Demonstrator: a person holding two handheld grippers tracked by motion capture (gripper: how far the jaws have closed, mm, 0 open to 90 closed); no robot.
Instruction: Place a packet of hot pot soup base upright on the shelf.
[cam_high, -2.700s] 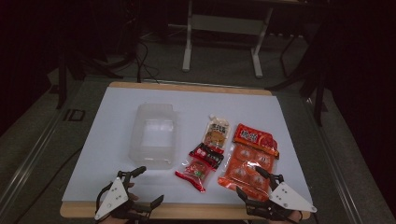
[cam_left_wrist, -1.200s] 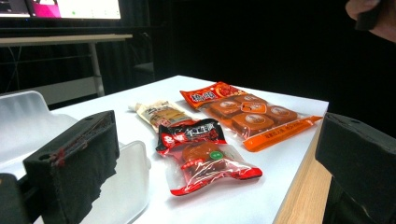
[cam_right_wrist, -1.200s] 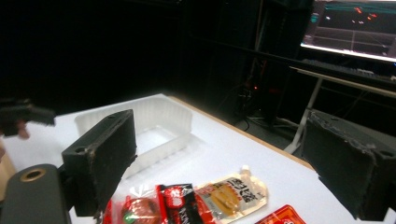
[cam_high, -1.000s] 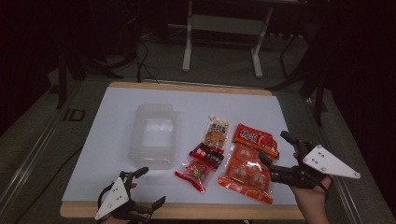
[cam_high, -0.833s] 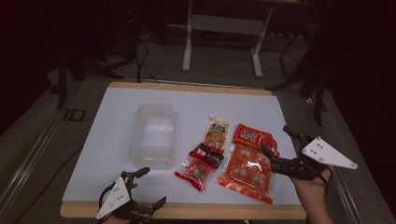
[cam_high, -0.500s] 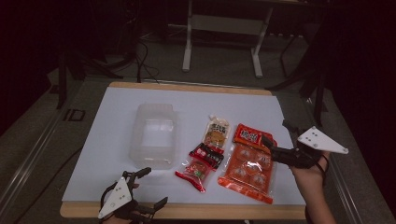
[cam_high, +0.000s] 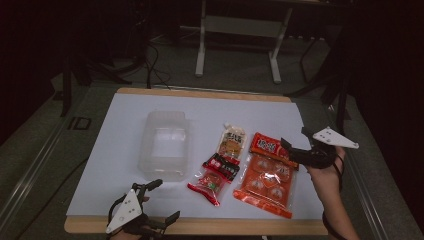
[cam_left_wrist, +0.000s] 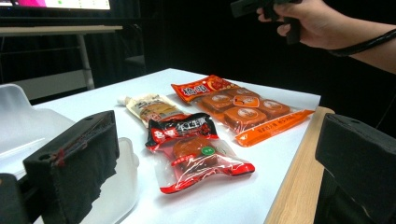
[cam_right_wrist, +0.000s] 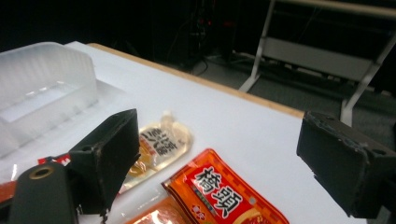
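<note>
Three snack packets lie on the white table top (cam_high: 125, 120): a large orange packet (cam_high: 266, 173), a small red and black packet (cam_high: 215, 176) and a beige pouch (cam_high: 231, 141). My right gripper (cam_high: 295, 138) is open and hovers at the orange packet's far right end, held by a hand. In the right gripper view the wide-apart jaws frame the orange packet's printed top (cam_right_wrist: 224, 196) and the pouch (cam_right_wrist: 159, 142). My left gripper (cam_high: 164, 201) is open near the front edge, left of the red packet (cam_left_wrist: 196, 154), and holds nothing.
A clear plastic container (cam_high: 165, 145) stands left of the packets, with nothing in it. The table's wooden rim (cam_high: 210, 227) runs along the front. A metal stand (cam_high: 240, 30) and cables are on the floor beyond the table.
My right gripper has risen from the front right corner and moved forward and left, over the orange packet's far end. The left gripper has barely shifted.
</note>
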